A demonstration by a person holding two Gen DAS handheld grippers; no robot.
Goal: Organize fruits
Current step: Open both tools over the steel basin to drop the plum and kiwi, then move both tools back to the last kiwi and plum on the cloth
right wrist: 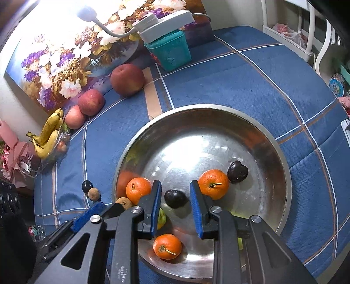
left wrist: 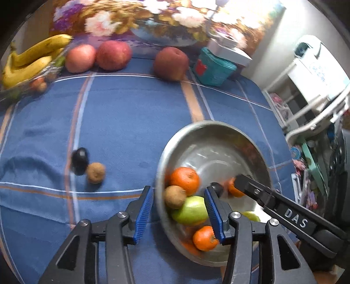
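Observation:
A steel bowl (left wrist: 207, 124) (right wrist: 218, 108) on the blue cloth holds tangerines (right wrist: 214, 183), a kiwi (left wrist: 174, 196), a green apple (left wrist: 190, 209) and a dark plum (right wrist: 237, 171). My left gripper (left wrist: 178, 215) is open and straddles the bowl's near rim, with the kiwi and the green apple showing between its fingers, untouched. My right gripper (right wrist: 176, 207) hangs over the bowl; a second dark plum (right wrist: 175, 198) lies on the bowl's floor between its fingertips, with a thin gap on each side. Outside the bowl, a dark plum (left wrist: 79, 160) and a small brown fruit (left wrist: 95, 172) lie touching.
Three red apples (left wrist: 113, 54) line the back by a flower painting (left wrist: 131, 19). Bananas (left wrist: 28, 61) lie in a clear dish at the far left. A teal box (left wrist: 213, 67) carries a white lamp base. A white rack (left wrist: 312, 98) stands past the table's right edge.

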